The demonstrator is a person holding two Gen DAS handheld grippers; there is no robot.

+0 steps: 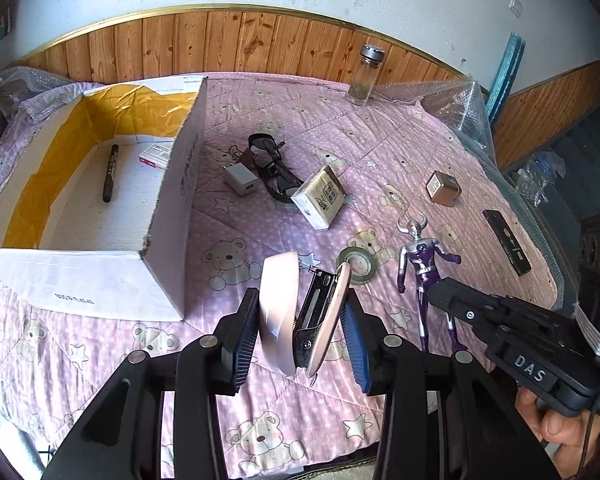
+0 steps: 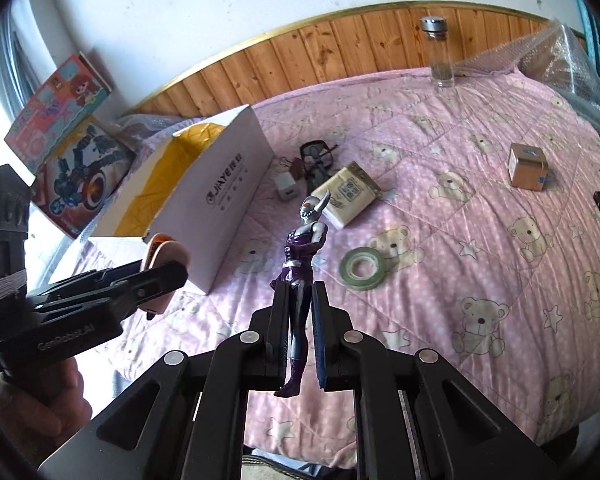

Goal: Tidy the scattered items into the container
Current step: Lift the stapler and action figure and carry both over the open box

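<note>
Both jaws are clamping: your left gripper (image 1: 300, 320) is pinching a pink stapler (image 1: 306, 312) by its flat sides, seemingly half-open, and your right gripper (image 2: 300, 320) is gripping the purple figure (image 2: 302, 276) around its legs, upright. The cardboard box (image 1: 168, 216) is lying ahead-left of both, ready for dropping; tape roll (image 2: 362, 268) is waiting just ahead-right.

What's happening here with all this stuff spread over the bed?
A person is tidying scattered items into a white cardboard box using two handheld grippers. The left gripper holds a pink stapler just beside the box. The right gripper holds a purple and silver toy figure above the pink quilt. A black marker and a small packet already lie inside the box. A tape roll, tissue pack, charger and other items remain outside.
</note>
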